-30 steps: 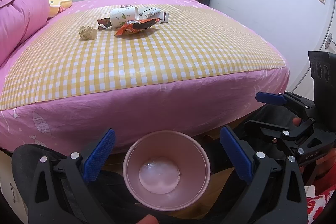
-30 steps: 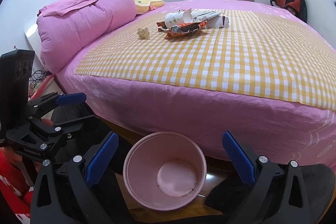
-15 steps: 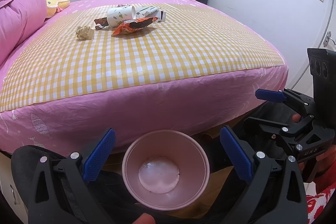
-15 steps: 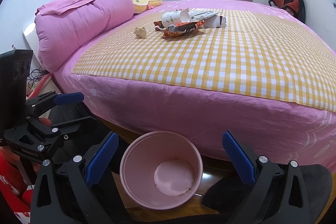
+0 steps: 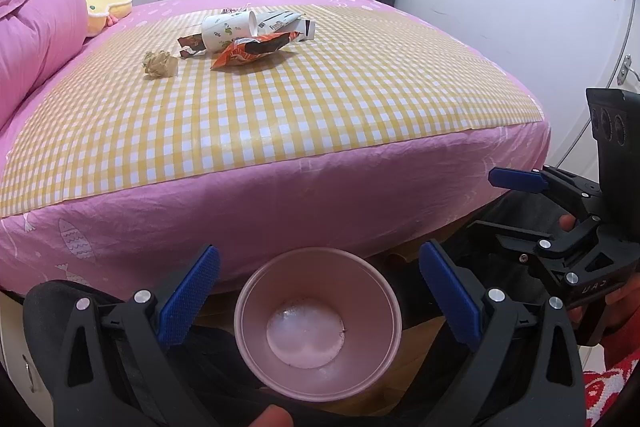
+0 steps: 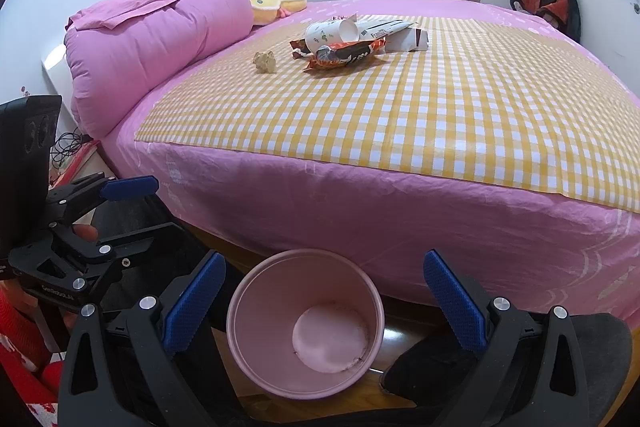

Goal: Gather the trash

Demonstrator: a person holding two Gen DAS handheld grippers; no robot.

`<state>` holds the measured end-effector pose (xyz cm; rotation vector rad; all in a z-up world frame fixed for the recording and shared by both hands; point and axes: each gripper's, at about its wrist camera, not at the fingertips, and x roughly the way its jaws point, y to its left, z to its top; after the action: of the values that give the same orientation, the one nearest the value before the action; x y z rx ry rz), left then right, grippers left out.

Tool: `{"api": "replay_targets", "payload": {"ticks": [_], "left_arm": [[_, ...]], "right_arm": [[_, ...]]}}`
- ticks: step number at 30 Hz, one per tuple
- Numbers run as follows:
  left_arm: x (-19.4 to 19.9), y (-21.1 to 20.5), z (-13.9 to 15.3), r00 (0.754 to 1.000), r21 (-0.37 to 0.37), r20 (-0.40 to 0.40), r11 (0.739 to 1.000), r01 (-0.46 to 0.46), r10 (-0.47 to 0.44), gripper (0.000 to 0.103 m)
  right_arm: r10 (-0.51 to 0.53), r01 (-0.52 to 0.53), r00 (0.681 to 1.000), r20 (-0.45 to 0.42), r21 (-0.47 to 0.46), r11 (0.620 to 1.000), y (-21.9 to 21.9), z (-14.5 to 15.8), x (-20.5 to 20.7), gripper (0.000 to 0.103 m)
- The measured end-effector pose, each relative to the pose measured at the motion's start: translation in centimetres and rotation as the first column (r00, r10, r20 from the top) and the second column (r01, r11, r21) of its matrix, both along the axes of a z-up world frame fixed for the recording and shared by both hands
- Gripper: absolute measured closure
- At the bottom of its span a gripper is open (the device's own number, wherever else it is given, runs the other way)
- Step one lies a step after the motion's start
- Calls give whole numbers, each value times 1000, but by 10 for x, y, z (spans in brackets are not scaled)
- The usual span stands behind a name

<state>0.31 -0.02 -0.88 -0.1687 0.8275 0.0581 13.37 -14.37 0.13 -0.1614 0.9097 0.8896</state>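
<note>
Right now, left gripper: I see my left gripper (image 5: pixel 318 293) spread wide with nothing between its blue pads (image 5: pixel 188 301), hanging over the bin.
Right gripper: my right gripper (image 6: pixel 324 301) is also spread wide and empty, over the same bin; from the left wrist view I see it off to the right (image 5: pixel 516 179).
Bin: a pink bin (image 6: pixel 256 291) stands on the wooden floor at the foot of the bed, upright, with only a pale residue at its bottom.
Bed: a pink bed (image 6: pixel 360 211) with a yellow checked cloth (image 6: pixel 440 115) laid over it.
Trash: a white paper cup (image 6: pixel 326 35) lies on its side on the far part of the cloth, touching an orange snack wrapper (image 6: pixel 348 55) and a white carton (image 6: pixel 400 35); a crumpled paper ball (image 6: pixel 265 61) sits near them, to their left and apart.
Reach: all of the trash lies well away from both of my grippers.
Bedding: a folded pink quilt (image 6: pixel 152 35) along the left side, a yellow pillow (image 6: pixel 276 3) behind it.
</note>
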Motion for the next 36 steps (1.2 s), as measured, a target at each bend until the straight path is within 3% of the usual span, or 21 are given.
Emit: {"api": "replay_targets", "payload": {"ticks": [13, 18, 22, 25, 29, 36], "left_arm": [[1, 10, 0, 1000, -30, 17, 999, -11, 11, 4], [13, 29, 5, 1000, -78, 24, 997, -2, 4, 4], [25, 47, 23, 993, -10, 109, 999, -50, 51, 4], [39, 58, 31, 993, 23, 119, 999, -29, 27, 4], [63, 79, 34, 992, 68, 117, 997, -49, 40, 4], [109, 136, 33, 982, 78, 124, 986, -150, 140, 4]], "right_arm": [[0, 0, 1000, 8, 20, 1000, 3, -5, 3, 3], [-31, 29, 997, 76, 30, 999, 11, 1, 23, 3], [-39, 39, 978, 203, 3, 999, 26, 13, 48, 3], [-55, 45, 960, 273, 44, 998, 38, 23, 69, 3], [-49, 35, 982, 185, 78, 996, 57, 26, 109, 3], [-27, 20, 999, 46, 138, 990, 107, 17, 176, 3]]}}
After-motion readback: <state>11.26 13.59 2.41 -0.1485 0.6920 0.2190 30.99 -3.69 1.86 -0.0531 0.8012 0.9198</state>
